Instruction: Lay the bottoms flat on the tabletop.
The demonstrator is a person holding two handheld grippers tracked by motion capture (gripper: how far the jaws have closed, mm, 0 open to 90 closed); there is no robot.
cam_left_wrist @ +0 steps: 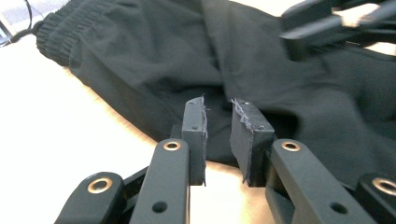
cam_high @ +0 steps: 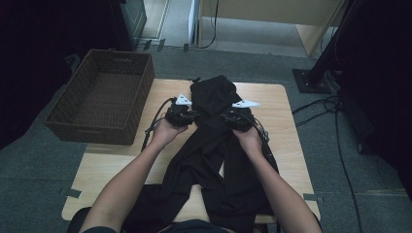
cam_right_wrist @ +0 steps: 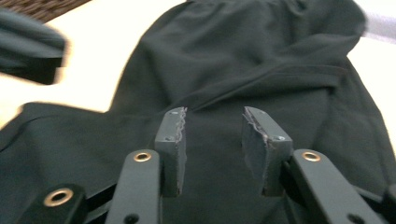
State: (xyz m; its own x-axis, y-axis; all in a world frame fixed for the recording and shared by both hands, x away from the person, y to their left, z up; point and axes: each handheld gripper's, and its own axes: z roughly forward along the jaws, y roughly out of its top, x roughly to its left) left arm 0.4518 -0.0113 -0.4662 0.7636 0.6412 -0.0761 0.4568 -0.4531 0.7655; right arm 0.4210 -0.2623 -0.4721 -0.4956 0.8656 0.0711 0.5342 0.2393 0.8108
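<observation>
A light wooden counter with rounded corners stands on a grey carpet floor. The room around it is dark, and black cables lie on the floor at the right side.

On the counter there is one pair of black fabric trousers and one dark brown woven basket. The basket sits at the far left corner and partly hangs over the edge. The trousers lie in the middle: the elastic waistband is at the far side, and the two legs run toward the person and hang over the near edge.

Both bare forearms come in from the bottom and reach forward. The left gripper is at the left edge of the trousers and the right gripper at the right edge, both just below the waistband.

In the left gripper view the fingers stand a little apart above the hem of the cloth, with nothing between them. In the right gripper view the fingers are apart too, somewhat wider, over the cloth and not pressing it.
</observation>
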